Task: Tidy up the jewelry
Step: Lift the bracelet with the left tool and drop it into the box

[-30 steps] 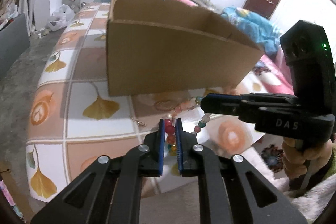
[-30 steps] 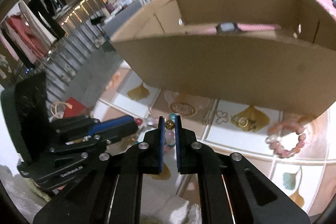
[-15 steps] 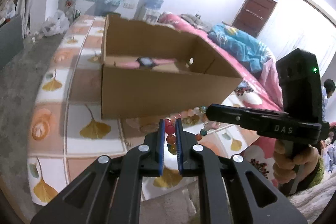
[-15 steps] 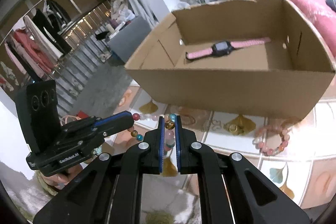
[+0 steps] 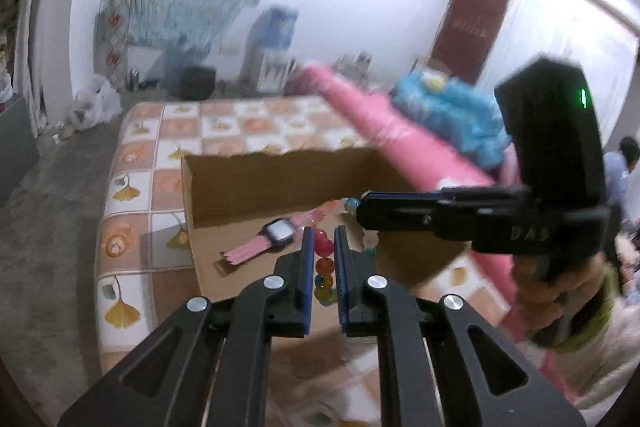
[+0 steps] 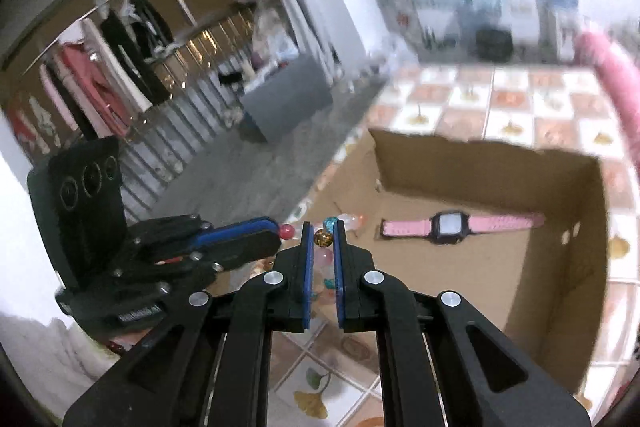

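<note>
A string of many-coloured beads hangs stretched between my two grippers, above an open cardboard box. My left gripper is shut on one end, with red, orange and teal beads showing between its blue pads. My right gripper is shut on the other end, clamping an amber bead. Each gripper shows in the other's view: the right gripper from the right, the left gripper from the left. A pink wristwatch lies flat on the floor of the box, beyond both grippers.
The box stands on a bed cover checked with ginkgo leaves. A pink bolster and blue bedding lie to the right, and a person is at the far right. A clothes rail and a grey cabinet stand on the left.
Both grippers have risen with the bead string and moved forward over the box. The box's front wall has dropped below them, so its inside and the watch now show.
</note>
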Demonstrator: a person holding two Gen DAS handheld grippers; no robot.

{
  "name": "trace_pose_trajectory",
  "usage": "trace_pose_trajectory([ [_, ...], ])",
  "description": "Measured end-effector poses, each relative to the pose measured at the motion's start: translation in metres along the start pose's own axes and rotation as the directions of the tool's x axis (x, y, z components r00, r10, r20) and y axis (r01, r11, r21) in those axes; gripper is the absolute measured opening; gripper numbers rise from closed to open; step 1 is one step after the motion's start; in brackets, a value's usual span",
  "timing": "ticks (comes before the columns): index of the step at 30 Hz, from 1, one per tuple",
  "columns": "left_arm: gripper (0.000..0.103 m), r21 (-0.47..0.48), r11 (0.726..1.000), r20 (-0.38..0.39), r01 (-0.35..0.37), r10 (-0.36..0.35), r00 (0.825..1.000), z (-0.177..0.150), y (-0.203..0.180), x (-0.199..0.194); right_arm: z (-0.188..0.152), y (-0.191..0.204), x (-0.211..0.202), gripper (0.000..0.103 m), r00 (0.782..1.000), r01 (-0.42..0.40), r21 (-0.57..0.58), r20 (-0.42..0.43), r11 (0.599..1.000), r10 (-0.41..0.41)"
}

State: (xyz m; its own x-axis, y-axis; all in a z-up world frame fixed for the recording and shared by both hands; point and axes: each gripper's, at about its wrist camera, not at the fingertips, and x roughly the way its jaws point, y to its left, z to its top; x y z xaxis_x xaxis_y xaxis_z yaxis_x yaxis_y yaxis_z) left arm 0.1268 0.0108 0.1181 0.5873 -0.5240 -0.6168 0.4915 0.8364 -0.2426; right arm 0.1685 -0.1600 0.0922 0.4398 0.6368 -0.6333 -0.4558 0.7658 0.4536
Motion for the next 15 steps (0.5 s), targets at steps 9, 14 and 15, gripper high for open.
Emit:
trace_pose_trajectory([
  [9, 0.01, 0.062, 0.993, -0.275, -0.104, 0.117, 0.954, -0.014, 0.021, 0.082, 0.011, -0.056, 0.097, 0.011, 0.93, 0.031, 0.145, -0.366, 0.989, 0.025],
  [14, 0.01, 0.058, 0.991, -0.265, -0.117, 0.129, 0.956, -0.017, 0.024, 0.075, 0.006, -0.056, 0.105, 0.021, 0.923, 0.022, 0.134, -0.383, 0.991, 0.031],
  [15, 0.01, 0.05, 0.991, -0.257, -0.121, 0.13, 0.958, -0.016, 0.025, 0.071, 0.004, -0.057, 0.102, 0.021, 0.928, 0.021, 0.139, -0.371, 0.99, 0.033],
])
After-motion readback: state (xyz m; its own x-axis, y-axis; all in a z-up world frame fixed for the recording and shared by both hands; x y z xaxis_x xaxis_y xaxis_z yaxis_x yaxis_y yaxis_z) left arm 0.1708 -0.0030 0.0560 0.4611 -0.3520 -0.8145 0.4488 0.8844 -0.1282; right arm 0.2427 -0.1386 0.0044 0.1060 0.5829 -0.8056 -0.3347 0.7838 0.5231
